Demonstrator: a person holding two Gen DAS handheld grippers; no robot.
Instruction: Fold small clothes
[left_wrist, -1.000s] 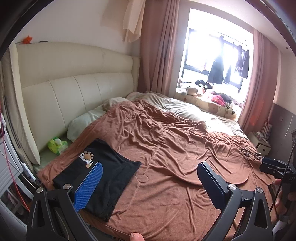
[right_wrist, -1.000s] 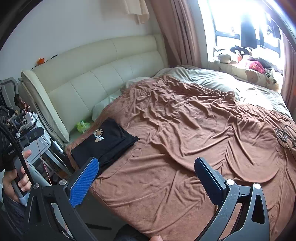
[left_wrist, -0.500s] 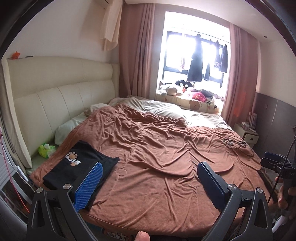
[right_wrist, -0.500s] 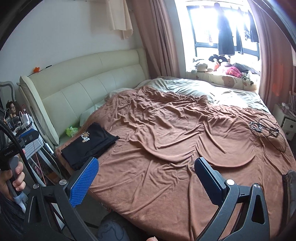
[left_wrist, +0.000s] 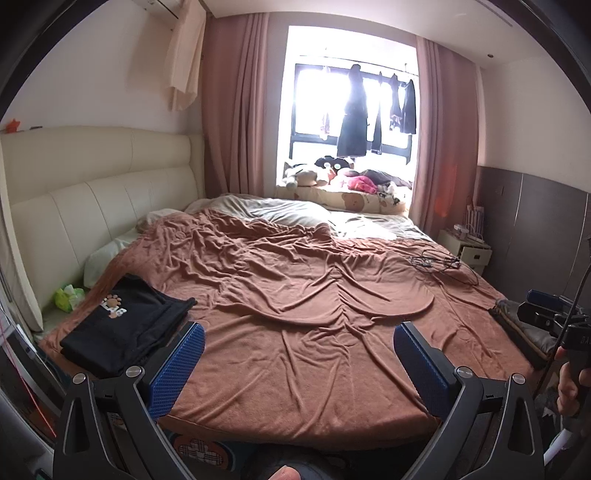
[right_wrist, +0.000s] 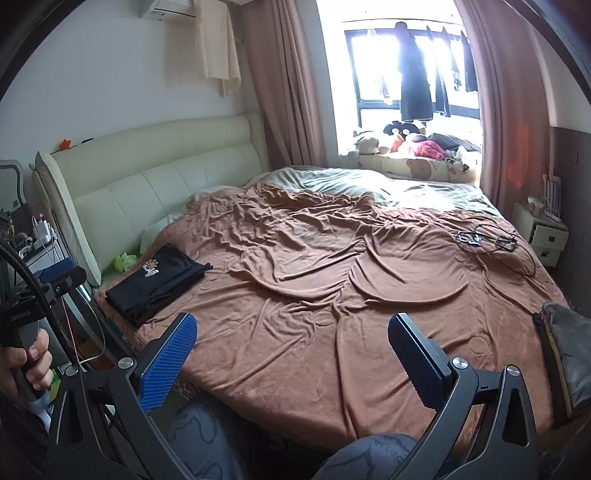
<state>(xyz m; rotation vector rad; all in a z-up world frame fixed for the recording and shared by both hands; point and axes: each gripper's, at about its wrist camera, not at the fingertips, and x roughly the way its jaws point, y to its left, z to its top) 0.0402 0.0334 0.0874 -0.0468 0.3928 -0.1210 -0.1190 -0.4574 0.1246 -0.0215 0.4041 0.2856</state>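
A folded black garment (left_wrist: 125, 325) with a paw print lies at the near left corner of the bed; the right wrist view shows the black garment (right_wrist: 159, 282) there too. A grey-brown pile of clothes (left_wrist: 524, 328) sits at the bed's right edge, and the pile (right_wrist: 569, 354) fills the right side of the right wrist view. My left gripper (left_wrist: 299, 365) hangs open over the bed's front edge, holding nothing. My right gripper (right_wrist: 291, 358) is open too, empty, above the brown blanket (right_wrist: 332, 295).
A cream headboard (left_wrist: 92, 199) runs along the left. Black cables (left_wrist: 439, 264) lie on the blanket at the far right, near a white nightstand (left_wrist: 469, 251). Plush toys (left_wrist: 332, 173) line the window sill. A green tissue pack (left_wrist: 68, 297) sits by the pillow. The person's knees (right_wrist: 207, 443) are below.
Both grippers have drawn back from the bed and tilted up, so the whole bed and window show. The black garment now looks smaller and farther left. Both stay open.
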